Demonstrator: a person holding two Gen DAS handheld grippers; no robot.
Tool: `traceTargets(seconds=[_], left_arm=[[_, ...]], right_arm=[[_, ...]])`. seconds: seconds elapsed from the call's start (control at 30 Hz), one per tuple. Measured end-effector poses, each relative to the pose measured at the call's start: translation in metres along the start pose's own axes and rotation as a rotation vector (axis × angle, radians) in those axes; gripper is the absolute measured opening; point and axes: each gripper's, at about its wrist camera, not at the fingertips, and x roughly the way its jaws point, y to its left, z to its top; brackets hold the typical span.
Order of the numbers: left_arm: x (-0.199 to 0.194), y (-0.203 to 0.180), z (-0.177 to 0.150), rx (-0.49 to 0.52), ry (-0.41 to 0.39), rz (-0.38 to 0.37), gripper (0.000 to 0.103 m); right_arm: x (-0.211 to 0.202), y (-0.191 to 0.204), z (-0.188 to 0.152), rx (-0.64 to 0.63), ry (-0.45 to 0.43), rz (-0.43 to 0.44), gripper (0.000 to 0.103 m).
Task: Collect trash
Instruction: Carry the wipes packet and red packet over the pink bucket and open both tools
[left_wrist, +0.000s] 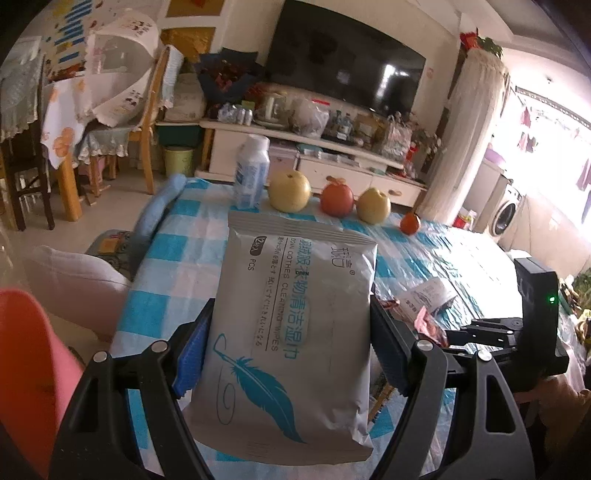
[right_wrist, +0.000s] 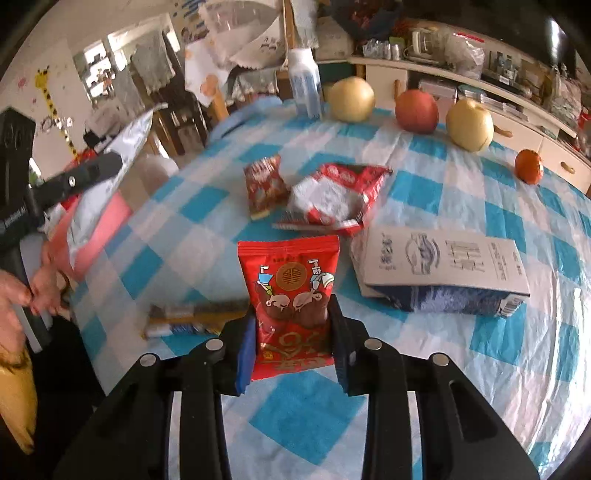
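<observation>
Both my grippers hold trash.
My left gripper (left_wrist: 291, 354) clamps the grey wet-wipes pack (left_wrist: 291, 325); my right gripper (right_wrist: 291, 347) clamps the red snack packet (right_wrist: 290, 295).

home living room — television (left_wrist: 345, 59) | washing machine (left_wrist: 508, 214) | checked tablecloth (right_wrist: 480, 184)

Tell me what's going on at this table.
A person is clearing trash with two handheld grippers. The left gripper holds a grey wipes packet above the checked tablecloth. The right gripper is closed on a red snack packet. More red wrappers and a flattened box lie there.
</observation>
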Motion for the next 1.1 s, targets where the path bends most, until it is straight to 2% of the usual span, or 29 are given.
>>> traceTargets(seconds=[0.17,0.33,0.53,0.7,0.93,1.03,1.1], left_arm=[[-0.017,0.012,0.002,-0.009,-0.040,0.052,0.078],[-0.037,0.027,0.003,-0.021,-0.086,0.124,0.078],[-0.063,0.056,0.002,-0.080,-0.136,0.233,0.078],[-0.085,0.085,0.001,-0.123,-0.182,0.373,0.078],[-0.116,0.142,-0.004,-0.311,-0.229,0.505,0.078],[-0.121,0.163,-0.007,-0.391,-0.215,0.536,0.078],[-0.125,0.176,-0.010,-0.455,-0.212,0.532,0.078]], right_arm=[[-0.002,0.019,0.009,-0.002,-0.039,0.023,0.036],[0.003,0.053,0.019,-0.008,-0.070,0.118,0.035],[0.021,0.114,0.026,-0.011,-0.060,0.234,0.035],[0.041,0.176,0.037,-0.044,-0.031,0.321,0.035],[0.067,0.247,0.070,-0.073,-0.021,0.438,0.035],[0.078,0.265,0.083,-0.072,-0.016,0.465,0.035],[0.088,0.274,0.088,-0.059,-0.007,0.483,0.037]])
